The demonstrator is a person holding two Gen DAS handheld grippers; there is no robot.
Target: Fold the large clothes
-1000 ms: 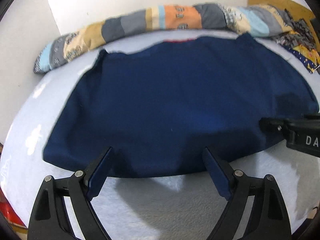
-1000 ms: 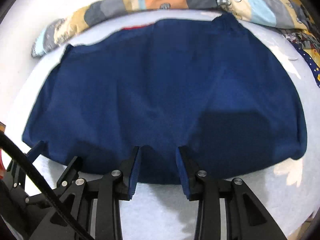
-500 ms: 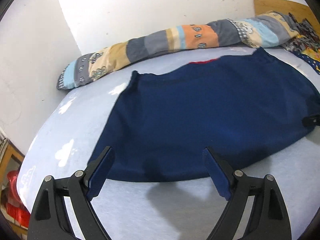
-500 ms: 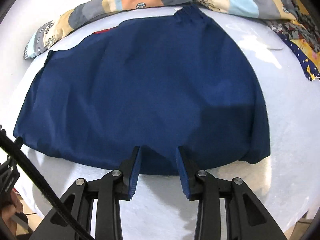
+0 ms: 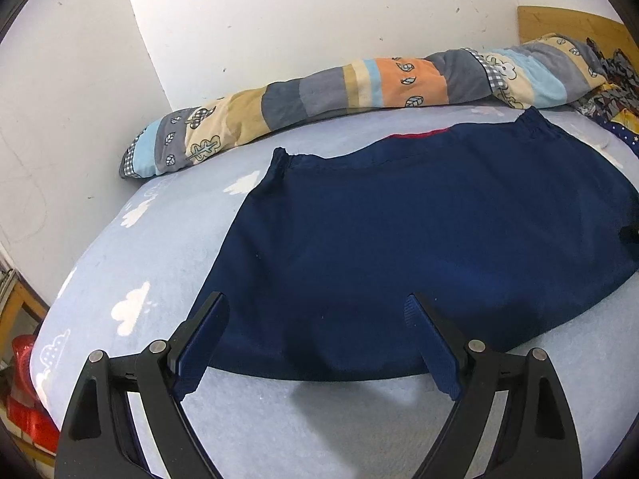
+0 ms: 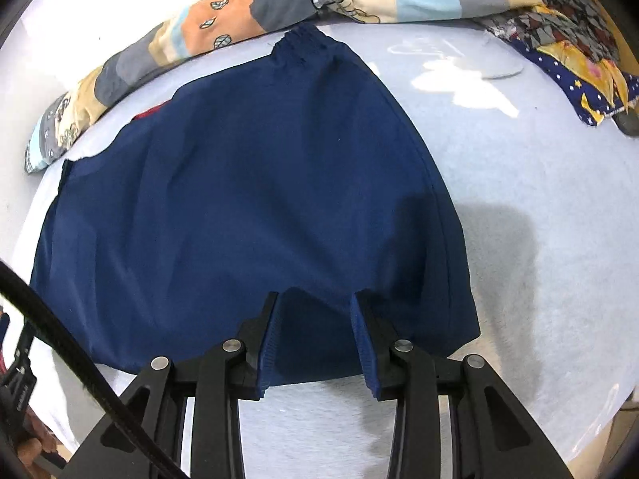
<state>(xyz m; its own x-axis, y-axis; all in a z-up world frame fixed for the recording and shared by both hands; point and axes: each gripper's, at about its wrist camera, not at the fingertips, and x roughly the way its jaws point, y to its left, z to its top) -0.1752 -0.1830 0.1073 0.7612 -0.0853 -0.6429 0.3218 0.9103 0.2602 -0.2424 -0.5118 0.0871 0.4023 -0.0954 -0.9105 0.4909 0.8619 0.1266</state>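
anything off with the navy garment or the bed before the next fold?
Mostly fine: the navy garment lies flat on the light blue sheet. One oddity: a red strip peeks out at its far edge, so a layer seems uneven there.

- The garment (image 5: 419, 239) lies spread flat on the bed (image 5: 159, 263), its gathered waistband along the far edge.
- Behind it, a long rolled quilt (image 5: 359, 84) runs left to right against the wall (image 5: 279, 20).
- Far right, a heap of patterned cloth (image 6: 567, 56) sits on the bed, well apart from the garment.
- The left gripper (image 5: 317, 307) hovers over the garment's near-left hem, jaws spread wide.
- The right gripper (image 6: 315, 307) hangs above the near-right hem, jaws partly apart, nothing between them.
- A cable (image 6: 68, 347) crosses the right wrist view's near-left corner.
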